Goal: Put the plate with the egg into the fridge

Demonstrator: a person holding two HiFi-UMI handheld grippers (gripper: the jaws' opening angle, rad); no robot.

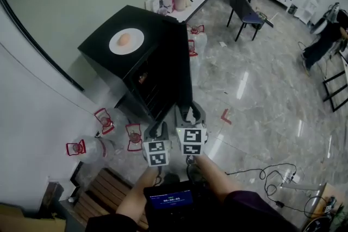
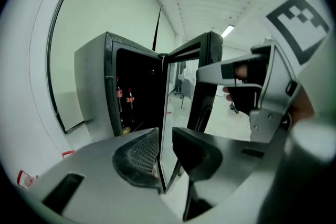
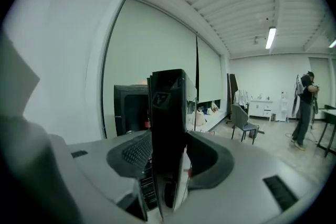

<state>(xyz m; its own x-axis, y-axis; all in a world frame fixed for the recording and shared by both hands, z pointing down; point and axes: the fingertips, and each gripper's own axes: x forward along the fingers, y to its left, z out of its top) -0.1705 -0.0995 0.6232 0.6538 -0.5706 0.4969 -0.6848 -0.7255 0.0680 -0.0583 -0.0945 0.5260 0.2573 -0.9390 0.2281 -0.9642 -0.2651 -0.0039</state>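
We find the plate (image 1: 126, 41) with the egg (image 1: 124, 39) on top of the black fridge (image 1: 101, 55), at far left. Its door (image 1: 182, 70) stands open. The left hand-held gripper (image 1: 157, 127) and right hand-held gripper (image 1: 190, 112) each straddle the door's near edge. Their jaws are parted and hold nothing.

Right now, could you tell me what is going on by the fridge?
A person holds a gripper in each hand at the small black fridge, whose door stands open. The door's free edge sits between the jaws of the left gripper, which stand apart, and of the right gripper, where I can't tell if they press. The round white plate with the brown egg rests on top of the fridge, not yet inside.
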